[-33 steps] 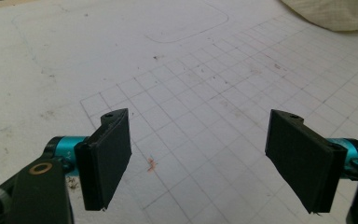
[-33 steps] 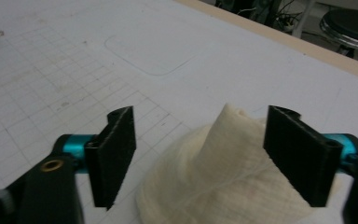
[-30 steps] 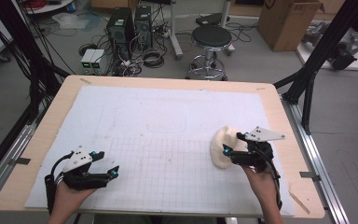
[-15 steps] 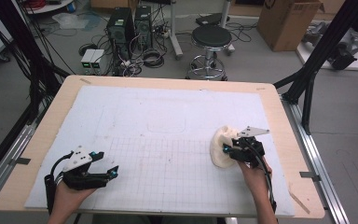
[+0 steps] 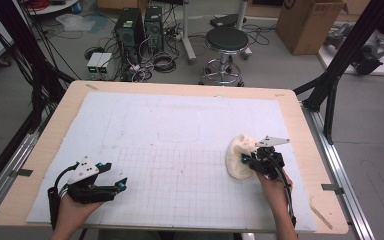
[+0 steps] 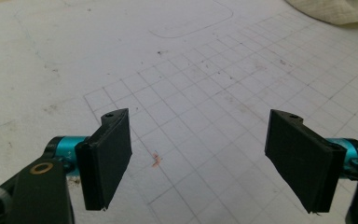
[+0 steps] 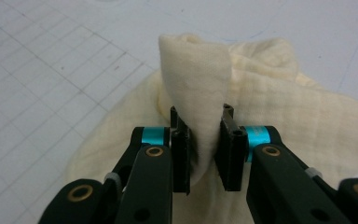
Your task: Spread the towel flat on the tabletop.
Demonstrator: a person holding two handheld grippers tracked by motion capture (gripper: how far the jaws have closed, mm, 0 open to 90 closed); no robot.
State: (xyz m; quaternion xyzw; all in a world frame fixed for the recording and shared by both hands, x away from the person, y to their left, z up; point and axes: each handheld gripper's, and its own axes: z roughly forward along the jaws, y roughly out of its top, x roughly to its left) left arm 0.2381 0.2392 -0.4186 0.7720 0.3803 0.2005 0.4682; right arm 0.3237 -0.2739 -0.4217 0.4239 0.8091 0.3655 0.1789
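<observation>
Cloth (image 5: pixel 237 155) is the one thing in play, a cream bunched-up lump sitting on the right side of the worktop (image 5: pixel 290 107), on the white gridded mat (image 5: pixel 180 125). Going left to right: left gripper (image 5: pixel 121 183) sits low at the near-left corner of the mat, jaws spread wide with nothing but grid between them. It's well apart from the cloth. Over on the right, the right gripper (image 7: pixel 204 149) has its jaws pinched narrow on a raised fold of the cloth, which sticks up between them.
</observation>
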